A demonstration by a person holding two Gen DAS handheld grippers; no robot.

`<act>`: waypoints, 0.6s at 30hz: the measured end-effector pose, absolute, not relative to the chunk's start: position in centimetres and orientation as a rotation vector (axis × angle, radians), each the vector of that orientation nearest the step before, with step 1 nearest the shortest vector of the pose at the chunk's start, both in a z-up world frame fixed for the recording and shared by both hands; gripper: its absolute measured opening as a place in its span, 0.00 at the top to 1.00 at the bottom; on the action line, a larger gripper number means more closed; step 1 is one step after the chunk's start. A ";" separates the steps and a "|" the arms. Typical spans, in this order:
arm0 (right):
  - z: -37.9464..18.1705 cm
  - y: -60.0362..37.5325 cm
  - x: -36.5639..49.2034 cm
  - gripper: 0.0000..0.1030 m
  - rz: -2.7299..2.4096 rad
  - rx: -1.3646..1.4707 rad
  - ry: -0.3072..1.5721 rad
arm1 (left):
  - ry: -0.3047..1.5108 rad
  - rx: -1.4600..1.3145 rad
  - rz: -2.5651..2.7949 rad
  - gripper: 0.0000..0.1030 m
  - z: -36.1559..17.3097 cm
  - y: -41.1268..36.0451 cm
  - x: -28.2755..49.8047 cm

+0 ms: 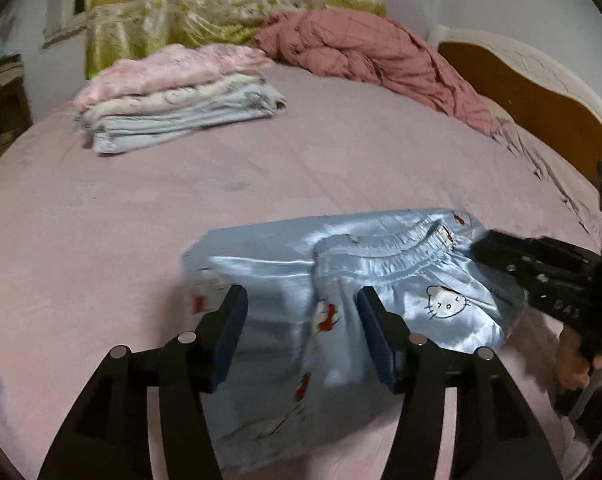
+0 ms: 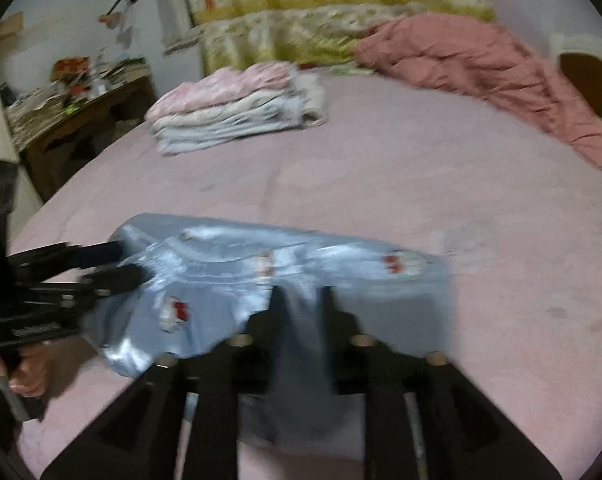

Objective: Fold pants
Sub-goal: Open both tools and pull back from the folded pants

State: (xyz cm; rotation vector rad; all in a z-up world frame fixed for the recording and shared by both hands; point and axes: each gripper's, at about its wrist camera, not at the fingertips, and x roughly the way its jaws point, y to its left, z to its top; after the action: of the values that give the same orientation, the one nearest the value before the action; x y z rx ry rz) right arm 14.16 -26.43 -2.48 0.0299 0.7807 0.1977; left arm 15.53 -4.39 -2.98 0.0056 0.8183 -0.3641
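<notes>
Light blue satin pants (image 1: 269,264) with a cat print lie folded on the pink bed sheet (image 1: 341,160), elastic waistband on top. My left gripper (image 1: 301,308) hovers over their near part, pads wide apart and touching nothing. My right gripper (image 1: 485,250) reaches in from the right at the waistband end, held by a hand (image 1: 577,360). In the blurred right wrist view the pants (image 2: 361,280) stretch across, and my right gripper (image 2: 303,300) stands with its pads apart and blue cloth showing in the gap. My left gripper (image 2: 129,264) sits at the pants' left end.
A stack of folded clothes (image 1: 173,108) (image 2: 237,112) rests at the far left of the bed. A crumpled pink-red quilt (image 1: 361,52) (image 2: 461,56) lies along the far right, by a wooden headboard (image 1: 533,96). A cluttered desk (image 2: 73,96) stands left of the bed.
</notes>
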 end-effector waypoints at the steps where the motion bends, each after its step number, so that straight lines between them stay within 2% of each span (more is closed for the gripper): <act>1: -1.9 -27.2 13.4 0.42 0.162 0.029 0.750 | 0.805 0.000 -0.348 0.43 -2.6 -3.8 15.1; 2: -1.5 -27.7 12.8 0.31 0.143 0.034 0.722 | 0.785 -0.005 -0.331 0.40 -2.3 -3.2 14.5; 5: 0.0 -29.1 10.5 0.29 0.087 0.047 0.643 | 0.703 0.016 -0.262 0.30 -1.3 -1.9 11.6; 6: 0.2 -29.6 9.6 0.25 0.087 0.057 0.634 | 0.677 0.033 -0.252 0.24 -1.2 -1.7 10.6; 8: 0.2 -30.2 8.2 0.16 0.076 0.076 0.622 | 0.652 0.068 -0.249 0.20 -1.2 -1.6 9.0; 12: -1.4 -31.1 6.1 0.16 0.053 0.055 0.685 | 0.716 0.113 -0.275 0.15 -2.5 -2.3 7.9; 18: -3.2 -31.2 6.5 0.16 0.051 0.053 0.801 | 0.780 0.116 -0.245 0.15 -4.3 -3.6 9.0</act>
State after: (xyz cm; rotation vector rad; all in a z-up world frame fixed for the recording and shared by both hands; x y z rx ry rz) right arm 6.47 -31.20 -3.16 0.0530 0.8014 0.0506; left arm 9.04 -3.58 -4.27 0.1156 0.7798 -0.2454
